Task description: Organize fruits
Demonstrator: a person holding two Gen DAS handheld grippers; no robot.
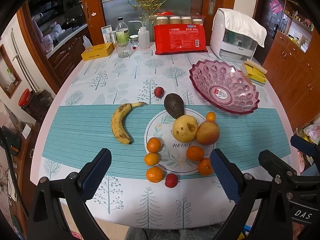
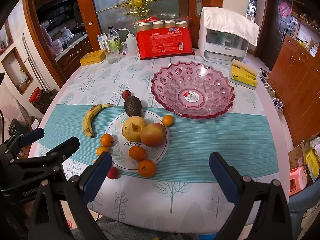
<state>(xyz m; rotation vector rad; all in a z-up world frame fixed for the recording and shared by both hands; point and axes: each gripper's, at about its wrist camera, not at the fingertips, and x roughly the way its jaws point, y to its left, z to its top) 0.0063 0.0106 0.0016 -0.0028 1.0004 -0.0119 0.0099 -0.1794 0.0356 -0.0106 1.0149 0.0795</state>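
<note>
Pink glass bowl [image 2: 192,90] sits bare toward the counter's [image 2: 200,160] far right edge, fruit clustered around the plate [image 1: 181,140] mid-counter, while left gripper [image 1: 160,177] and right gripper [image 2: 160,177] hover wide open, holding nothing.

Black hand-held gripper [image 1: 160,172]; blue pads [image 1: 94,177] (silver screws).

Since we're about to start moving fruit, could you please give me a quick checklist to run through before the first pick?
1. Left gripper open and empty: ok.
2. Right gripper open and empty: ok.
3. Pink bowl upright with nothing in it: ok.
4. Fruits in plain sight, banana lying apart on the cloth: ok.
5. Pear, apple and avocado crowd each other on the plate; free room for fingers: not ok.
6. Fruit firmness: cannot tell.
</note>
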